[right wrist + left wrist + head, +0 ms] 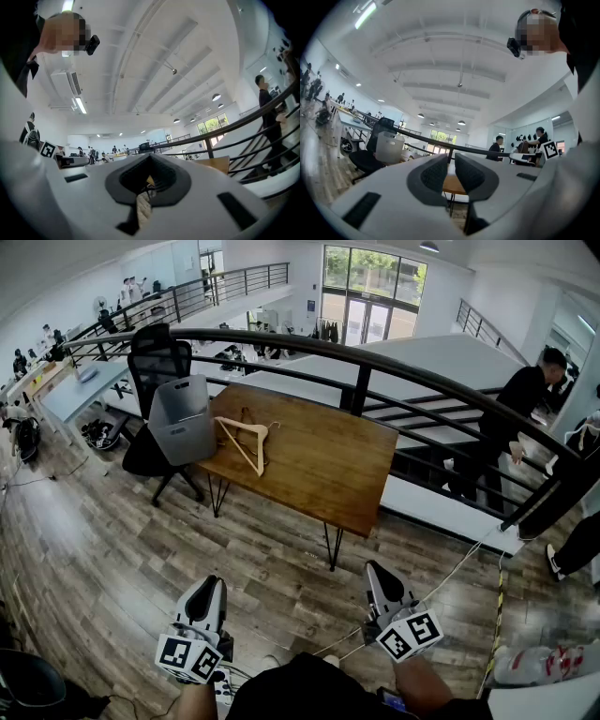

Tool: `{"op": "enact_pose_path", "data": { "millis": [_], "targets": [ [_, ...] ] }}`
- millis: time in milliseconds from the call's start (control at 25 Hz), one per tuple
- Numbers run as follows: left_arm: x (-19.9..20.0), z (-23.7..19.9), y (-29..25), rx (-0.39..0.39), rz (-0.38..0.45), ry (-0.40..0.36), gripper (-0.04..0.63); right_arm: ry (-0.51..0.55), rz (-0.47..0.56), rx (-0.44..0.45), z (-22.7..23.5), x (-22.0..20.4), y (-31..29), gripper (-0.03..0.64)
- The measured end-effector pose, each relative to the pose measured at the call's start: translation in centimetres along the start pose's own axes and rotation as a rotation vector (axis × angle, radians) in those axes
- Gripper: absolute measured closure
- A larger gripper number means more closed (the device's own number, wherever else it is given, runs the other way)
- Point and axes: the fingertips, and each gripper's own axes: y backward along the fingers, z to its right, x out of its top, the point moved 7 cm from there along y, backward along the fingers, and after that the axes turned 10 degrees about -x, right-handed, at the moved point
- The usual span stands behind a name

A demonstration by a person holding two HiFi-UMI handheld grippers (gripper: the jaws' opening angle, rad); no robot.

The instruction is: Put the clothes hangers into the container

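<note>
In the head view the wooden hanger point(238, 446) is seen flat on the desk point(328, 465) at upper left, just beside the grey container point(183, 418). It is judged light and stiff, best taken by one arm. Open floor point(141, 549) lies before the desk, a railing point(359, 381) behind. The jaws of the left gripper point(450, 176) are shown shut and empty in the left gripper view, and those of the right gripper point(149, 180) likewise in the right gripper view.

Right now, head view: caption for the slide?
Left gripper and right gripper shut, held low facing a wooden table bearing a hanger beside a grey container.
</note>
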Motion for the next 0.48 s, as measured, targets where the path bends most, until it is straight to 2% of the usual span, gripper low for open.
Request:
{"op": "enact_pose_path", "data": {
  "millis": [480],
  "targets": [
    [-0.5, 2.0, -0.3, -0.013, -0.013, 0.006, 0.537, 0.001, -0.008, -0.002, 1.1, 0.0, 1.6, 0.624]
  ]
}}
